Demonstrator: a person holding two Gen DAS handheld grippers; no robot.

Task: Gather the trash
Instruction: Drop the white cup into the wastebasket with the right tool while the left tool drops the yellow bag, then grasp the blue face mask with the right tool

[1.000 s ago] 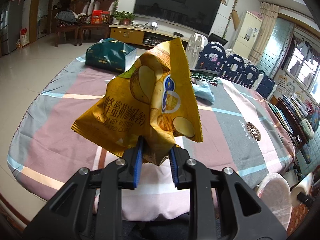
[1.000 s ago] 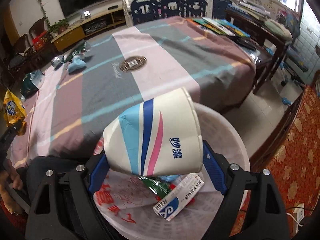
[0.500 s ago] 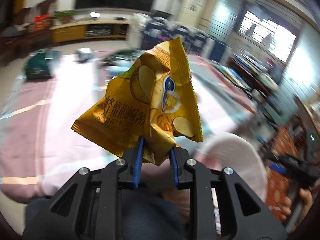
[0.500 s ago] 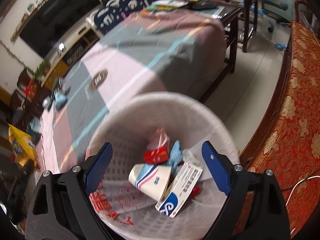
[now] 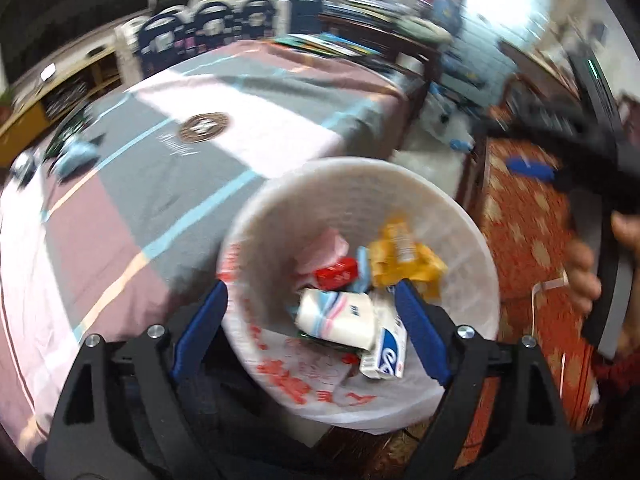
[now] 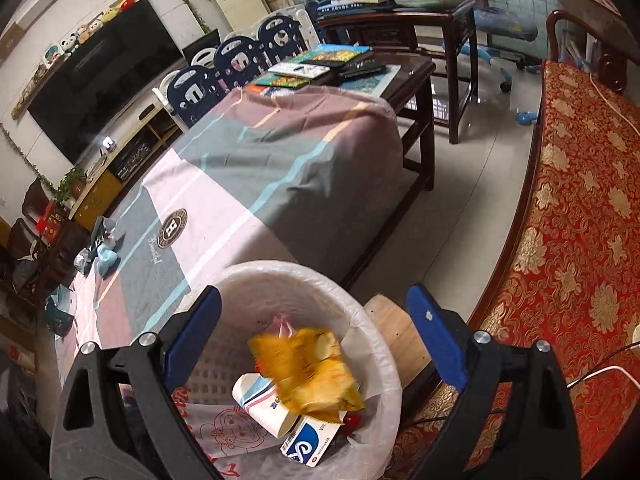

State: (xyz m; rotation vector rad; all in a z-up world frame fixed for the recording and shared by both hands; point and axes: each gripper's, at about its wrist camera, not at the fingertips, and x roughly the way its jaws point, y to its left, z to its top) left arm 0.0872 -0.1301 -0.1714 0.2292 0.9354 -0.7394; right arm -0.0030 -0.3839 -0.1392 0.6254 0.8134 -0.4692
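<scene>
My left gripper [image 5: 310, 292] hangs over the white trash basket [image 5: 360, 164], its jaws opening wide with nothing between them. The yellow chip bag [image 5: 400, 256] lies loose inside, on top of a paper cup [image 5: 340, 316], a white-and-blue box [image 5: 388, 356] and a red packet [image 5: 336, 274]. The right wrist view shows the same basket [image 6: 280, 270] from above, with the blurred chip bag [image 6: 308, 372] over the cup [image 6: 260, 400]. My right gripper [image 6: 314, 294] is beside the basket, jaws still opening and empty. A hand [image 5: 580, 272] holds it at the right edge of the left view.
The table with the striped cloth [image 6: 240, 200] stands left of the basket, with blue crumpled trash [image 6: 106, 258] and a green pack [image 6: 60, 308] at its far end. A red patterned sofa [image 6: 580, 200] lies right, a wooden stool [image 6: 396, 332] next to the basket, and a dark side table [image 6: 420, 80] behind.
My left gripper swung from the table to above the basket, opened and let go of the chip bag, which dropped in. My right gripper released the paper cup into the basket and rolled.
</scene>
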